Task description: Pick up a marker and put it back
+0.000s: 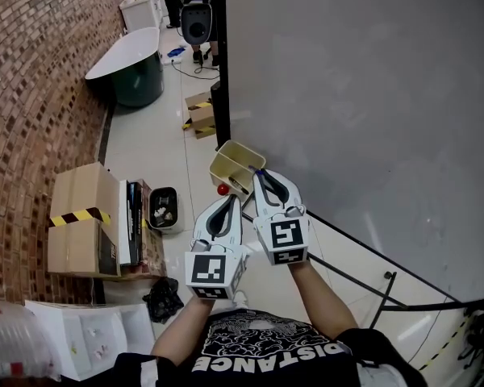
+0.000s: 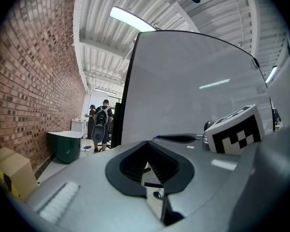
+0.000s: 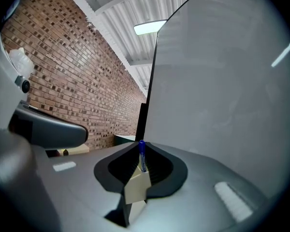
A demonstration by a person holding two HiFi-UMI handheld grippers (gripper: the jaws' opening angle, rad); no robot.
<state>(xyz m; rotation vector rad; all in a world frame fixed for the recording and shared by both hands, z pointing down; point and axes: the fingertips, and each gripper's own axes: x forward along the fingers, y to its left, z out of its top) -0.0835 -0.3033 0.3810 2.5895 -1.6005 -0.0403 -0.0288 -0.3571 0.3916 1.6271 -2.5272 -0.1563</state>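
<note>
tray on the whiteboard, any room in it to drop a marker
The tray's inside looks bare between its walls, and the whiteboard right of it is clear. It is crowded only at the tray's near corner, by the right gripper with the marker and a red object.

Shirt [image 1: 262, 347] print: "DISTANCE". No other legible txt.

Bright ceiling strip light [image 2: 132, 19], soft shadows, fisheye distortion, dark corners

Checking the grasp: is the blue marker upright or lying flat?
Upright: the marker stands vertical between the right gripper's closed jaws, lower end hidden behind the beige tray.
</note>
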